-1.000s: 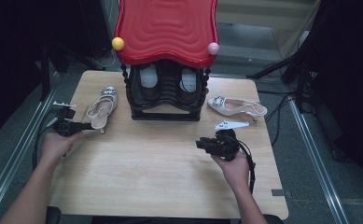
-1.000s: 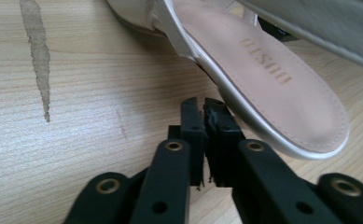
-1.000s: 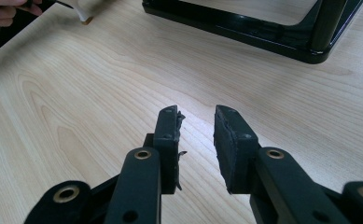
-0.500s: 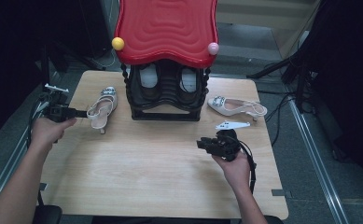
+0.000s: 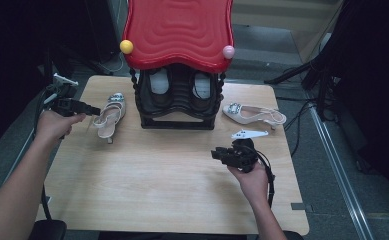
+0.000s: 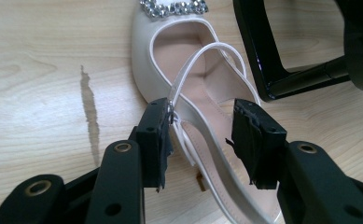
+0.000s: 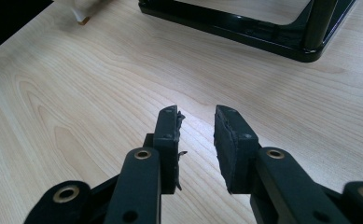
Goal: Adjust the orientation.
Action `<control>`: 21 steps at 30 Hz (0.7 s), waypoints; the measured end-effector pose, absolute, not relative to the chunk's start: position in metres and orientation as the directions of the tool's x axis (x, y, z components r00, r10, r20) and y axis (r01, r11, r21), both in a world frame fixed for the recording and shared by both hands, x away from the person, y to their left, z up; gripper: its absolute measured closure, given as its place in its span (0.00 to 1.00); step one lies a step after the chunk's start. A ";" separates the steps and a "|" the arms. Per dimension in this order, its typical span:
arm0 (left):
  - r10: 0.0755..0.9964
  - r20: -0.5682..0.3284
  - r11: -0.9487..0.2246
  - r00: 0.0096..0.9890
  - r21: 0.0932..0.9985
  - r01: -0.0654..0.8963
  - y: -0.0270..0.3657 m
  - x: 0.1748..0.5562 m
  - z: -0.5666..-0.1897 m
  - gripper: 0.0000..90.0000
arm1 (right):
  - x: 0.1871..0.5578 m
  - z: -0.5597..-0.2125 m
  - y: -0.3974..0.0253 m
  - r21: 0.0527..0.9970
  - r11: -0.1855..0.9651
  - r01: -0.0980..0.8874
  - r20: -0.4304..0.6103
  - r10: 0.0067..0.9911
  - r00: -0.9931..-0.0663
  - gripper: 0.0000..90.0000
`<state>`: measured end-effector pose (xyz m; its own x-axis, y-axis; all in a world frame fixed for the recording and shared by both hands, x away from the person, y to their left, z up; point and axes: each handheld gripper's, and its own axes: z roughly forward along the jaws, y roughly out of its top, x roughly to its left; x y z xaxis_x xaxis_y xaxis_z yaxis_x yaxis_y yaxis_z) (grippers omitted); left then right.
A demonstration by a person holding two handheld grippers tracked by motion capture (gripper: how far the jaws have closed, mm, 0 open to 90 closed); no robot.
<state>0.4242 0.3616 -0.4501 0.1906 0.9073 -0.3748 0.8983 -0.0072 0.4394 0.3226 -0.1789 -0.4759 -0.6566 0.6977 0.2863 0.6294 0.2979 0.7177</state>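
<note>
At the left edge of the table (image 5: 132,200), the left gripper (image 5: 89,109) points toward the cream slingback shoe (image 5: 109,116) lying just ahead of its tips, on the wood beside the black rack (image 5: 178,107). In the left gripper view the jaws stand spread, the shoe's heel end between them (image 6: 202,140) and its thin strap (image 6: 188,70) touching or nearly touching the inner face of the left-hand pad (image 6: 157,140); whether the other pad meets the shoe cannot be told, though a gap shows there. The shoe's long axis runs straight away from the claw, heel nearest and jewelled toe farthest, so a squeeze would likely close across its narrow back. Further right, past the rack, the right gripper (image 5: 217,154) hovers low over bare wood, jaws parted with nothing between them (image 7: 195,140), and the second shoe (image 5: 254,114) lies beyond it, off toward the table's far right side. The left hand is plainly the nearer one for the first shoe.
</note>
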 end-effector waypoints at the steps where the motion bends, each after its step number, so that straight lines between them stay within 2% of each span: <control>1: 0.915 -0.357 -0.016 0.189 0.436 0.900 0.360 0.425 -0.453 0.63 | 0.323 -0.476 -0.179 0.719 0.298 0.628 0.285 0.697 -0.658 0.80; 9: 0.925 -0.341 -0.032 0.167 0.368 0.929 0.356 0.435 -0.466 0.62 | 0.323 -0.476 -0.179 0.717 0.300 0.629 0.283 0.699 -0.657 0.80; 21: 0.923 -0.359 -0.011 0.136 0.329 0.944 0.349 0.444 -0.478 0.67 | 0.323 -0.476 -0.179 0.716 0.304 0.628 0.280 0.699 -0.658 0.80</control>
